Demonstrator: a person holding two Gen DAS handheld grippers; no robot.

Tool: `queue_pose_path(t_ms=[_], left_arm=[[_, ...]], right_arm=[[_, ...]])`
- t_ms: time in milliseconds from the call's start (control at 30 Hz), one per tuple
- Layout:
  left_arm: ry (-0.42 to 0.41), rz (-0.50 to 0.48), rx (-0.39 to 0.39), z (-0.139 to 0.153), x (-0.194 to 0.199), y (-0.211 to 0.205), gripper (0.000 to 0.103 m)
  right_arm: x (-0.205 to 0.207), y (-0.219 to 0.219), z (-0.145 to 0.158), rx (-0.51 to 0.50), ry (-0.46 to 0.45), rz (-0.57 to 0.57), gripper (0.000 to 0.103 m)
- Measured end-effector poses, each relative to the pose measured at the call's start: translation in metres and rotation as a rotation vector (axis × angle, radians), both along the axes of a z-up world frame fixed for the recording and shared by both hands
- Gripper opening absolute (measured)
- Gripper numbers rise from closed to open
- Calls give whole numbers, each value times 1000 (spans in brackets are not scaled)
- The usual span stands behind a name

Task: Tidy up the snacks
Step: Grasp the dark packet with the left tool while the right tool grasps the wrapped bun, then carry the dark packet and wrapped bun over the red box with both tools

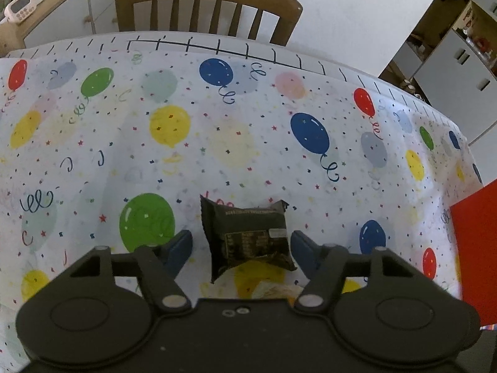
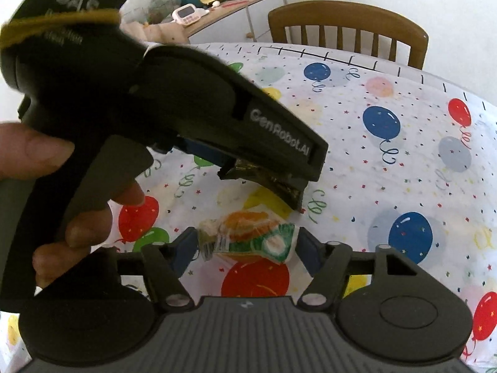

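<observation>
the left gripper (image 1: pixel 240 245) brackets the black snack packet (image 1: pixel 248 236) on the balloon tablecloth (image 1: pixel 217 143), pads apparently touching, while the right gripper (image 2: pixel 247 244) pinches the orange-green snack (image 2: pixel 248 236).

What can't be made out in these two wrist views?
- Black snack packet, left wrist view: print too small to read; whether the fingers touch it is unclear.
- Red object, same view: cut off by the right edge.
- Black packet's far side, right wrist view: hidden by the left gripper.
- Green-orange wrapper: label blurred.
</observation>
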State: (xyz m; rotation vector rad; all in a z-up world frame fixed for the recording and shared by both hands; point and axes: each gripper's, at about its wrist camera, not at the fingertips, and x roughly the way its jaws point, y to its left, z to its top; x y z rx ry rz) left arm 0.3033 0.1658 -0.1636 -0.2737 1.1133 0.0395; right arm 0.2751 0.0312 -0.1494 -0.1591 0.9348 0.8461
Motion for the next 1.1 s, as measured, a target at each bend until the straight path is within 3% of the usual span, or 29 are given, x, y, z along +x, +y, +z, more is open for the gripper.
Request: queue_pose_path(t_ms=[100,333,700,1100], left_arm=[[-7,-11,-16,1,1,-1,51],[-12,10,-4,3,-3,-3,47],[-32,23,-6,16,-29,-12,46],[-71,-21,2,47,-64,-47,46]], right_arm=[[-3,0,0,-11,-14,10,63],[-9,-14,4,-16,-26,-17,56],[-24,-58,19,14,-34,-89,53],[-55,-120,57,46,-80,-157,53]])
